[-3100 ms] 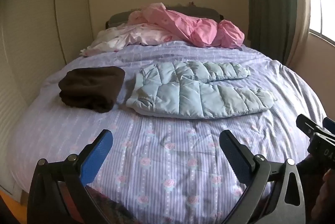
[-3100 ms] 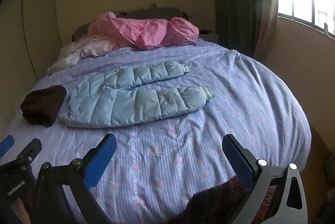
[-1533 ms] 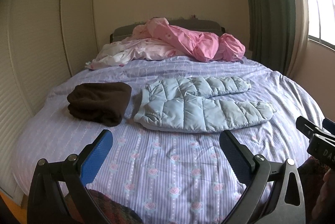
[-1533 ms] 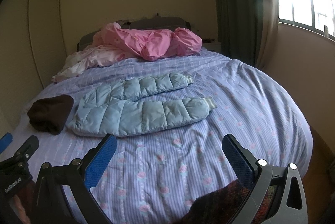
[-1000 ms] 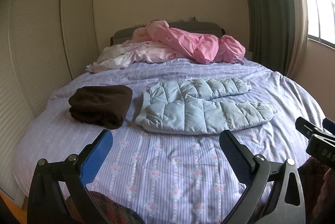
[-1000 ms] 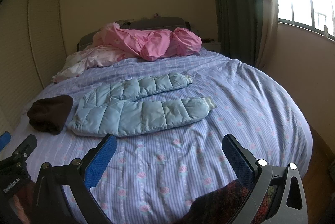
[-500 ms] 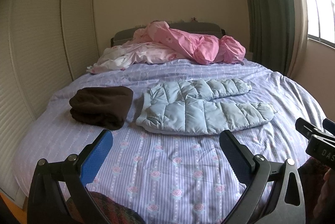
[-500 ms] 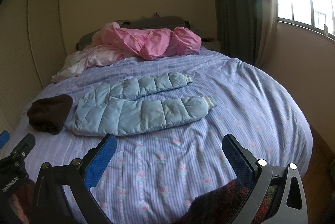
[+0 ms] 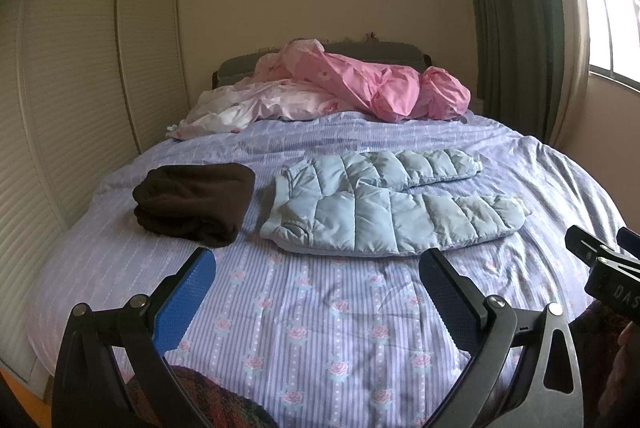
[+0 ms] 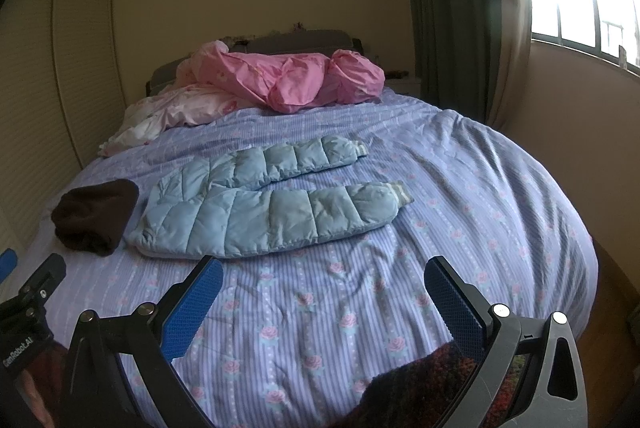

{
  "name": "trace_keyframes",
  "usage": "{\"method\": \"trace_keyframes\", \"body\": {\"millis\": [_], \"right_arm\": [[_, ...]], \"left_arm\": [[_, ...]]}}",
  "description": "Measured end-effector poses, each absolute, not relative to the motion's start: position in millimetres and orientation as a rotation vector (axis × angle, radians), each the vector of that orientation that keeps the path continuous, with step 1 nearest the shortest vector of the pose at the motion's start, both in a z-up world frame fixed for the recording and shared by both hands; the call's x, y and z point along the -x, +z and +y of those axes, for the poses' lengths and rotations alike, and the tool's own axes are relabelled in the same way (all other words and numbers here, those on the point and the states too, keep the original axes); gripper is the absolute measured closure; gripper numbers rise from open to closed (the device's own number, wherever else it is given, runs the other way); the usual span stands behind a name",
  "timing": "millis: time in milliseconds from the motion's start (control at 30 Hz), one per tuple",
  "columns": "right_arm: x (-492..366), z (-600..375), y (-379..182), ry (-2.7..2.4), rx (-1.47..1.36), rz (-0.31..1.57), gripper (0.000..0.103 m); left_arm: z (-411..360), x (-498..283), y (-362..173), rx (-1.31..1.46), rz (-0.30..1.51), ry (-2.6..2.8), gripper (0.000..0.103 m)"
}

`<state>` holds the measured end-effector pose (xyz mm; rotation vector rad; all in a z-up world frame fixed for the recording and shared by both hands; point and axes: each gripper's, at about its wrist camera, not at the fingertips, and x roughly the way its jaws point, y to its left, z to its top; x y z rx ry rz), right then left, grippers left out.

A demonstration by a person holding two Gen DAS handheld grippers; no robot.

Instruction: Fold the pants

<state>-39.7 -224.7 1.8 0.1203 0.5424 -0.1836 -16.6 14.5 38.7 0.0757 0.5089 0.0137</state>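
Light blue quilted pants (image 9: 384, 204) lie flat across the middle of the bed, waist to the left and both legs spread to the right; they also show in the right wrist view (image 10: 272, 200). My left gripper (image 9: 316, 280) is open and empty, held above the bed's near edge, short of the waist. My right gripper (image 10: 320, 288) is open and empty, near the front edge, short of the near leg. Each gripper's edge shows in the other's view.
A folded dark brown garment (image 9: 194, 202) lies left of the pants. A pink and white heap of bedding (image 9: 360, 88) is at the headboard. Closet doors (image 9: 80, 88) stand left, a green curtain (image 10: 452, 8) and window right. The purple floral cover (image 9: 320, 328) fills the foreground.
Both grippers have drawn back and lowered a little over the last seconds, so the bed looks flatter and farther. The pants and the brown garment have not moved. Jaws stay open.
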Motion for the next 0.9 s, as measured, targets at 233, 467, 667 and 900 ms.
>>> {"method": "trace_keyframes", "body": {"millis": [233, 467, 667, 900], "right_arm": [[32, -229, 3, -0.186, -0.124, 0.548, 0.001], [-12, -242, 15, -0.143, -0.138, 0.538, 0.001], [-73, -263, 35, -0.097, -0.126, 0.533, 0.001], [-173, -303, 44, -0.105, -0.071, 0.575, 0.001]], "left_arm": [[7, 1, 34, -0.091, 0.502, 0.005, 0.000], [-19, -55, 44, -0.119, 0.504, -0.068, 0.000], [-60, -124, 60, -0.191, 0.481, -0.113, 0.000], [-111, -219, 54, -0.215, 0.529, -0.188, 0.000]]}}
